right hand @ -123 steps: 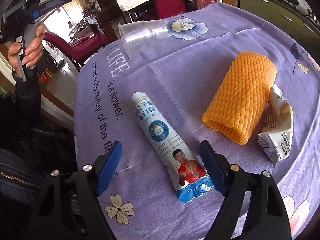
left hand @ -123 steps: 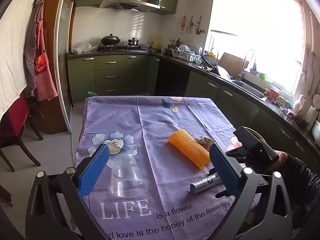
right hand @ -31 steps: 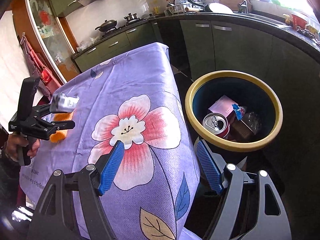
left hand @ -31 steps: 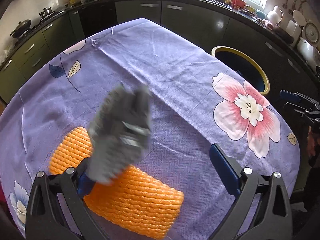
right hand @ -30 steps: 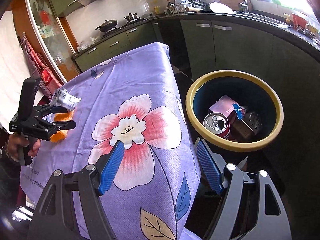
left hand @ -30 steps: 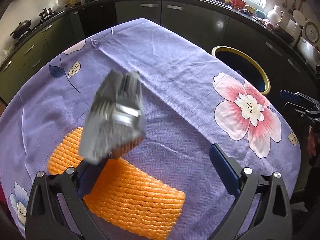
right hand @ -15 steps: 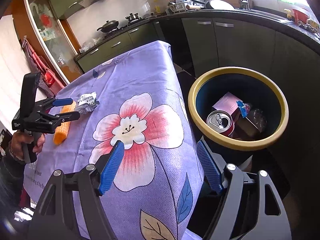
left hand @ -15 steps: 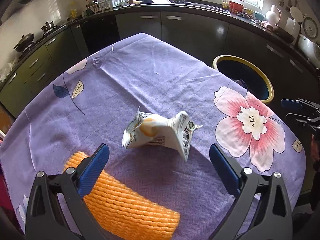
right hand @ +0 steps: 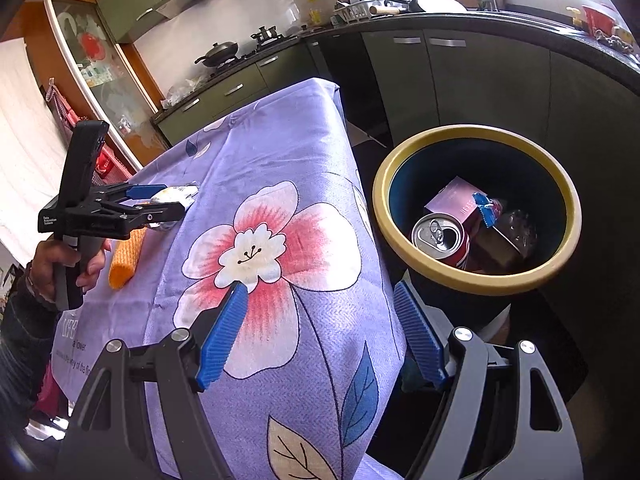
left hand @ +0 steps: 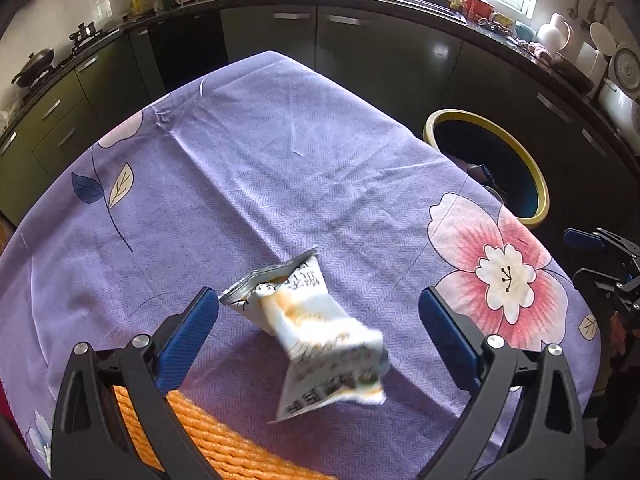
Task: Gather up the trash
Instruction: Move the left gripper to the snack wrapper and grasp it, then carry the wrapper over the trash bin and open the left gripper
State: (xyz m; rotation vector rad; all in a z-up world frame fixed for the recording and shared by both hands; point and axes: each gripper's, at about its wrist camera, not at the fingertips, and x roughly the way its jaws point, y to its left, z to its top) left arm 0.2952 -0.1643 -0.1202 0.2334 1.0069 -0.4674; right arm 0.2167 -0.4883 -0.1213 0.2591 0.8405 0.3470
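A crumpled white snack wrapper (left hand: 316,340) sits loose between the wide-apart fingers of my left gripper (left hand: 318,312), its torn end near the left fingertip. Neither pad presses on it, and I cannot tell whether it rests on the purple cloth. In the right wrist view the wrapper (right hand: 176,194) shows at the tips of the left gripper (right hand: 168,200), which a hand holds. An orange foam net (left hand: 224,440) lies under that gripper and also shows as the orange foam net (right hand: 126,258). My right gripper (right hand: 320,308) is open and empty over the table's corner, beside the yellow-rimmed bin (right hand: 440,280).
The bin (left hand: 536,184) stands on the floor off the table's right edge and holds a drinks can (right hand: 440,236), a pink box and other rubbish. The flowered purple tablecloth (left hand: 260,160) covers the table. Dark kitchen cabinets and a counter run behind.
The wrapper has left the left finger, tumbled into the gap between the open jaws and come nearer the camera. The left gripper has shifted along the table. The right gripper has hardly moved.
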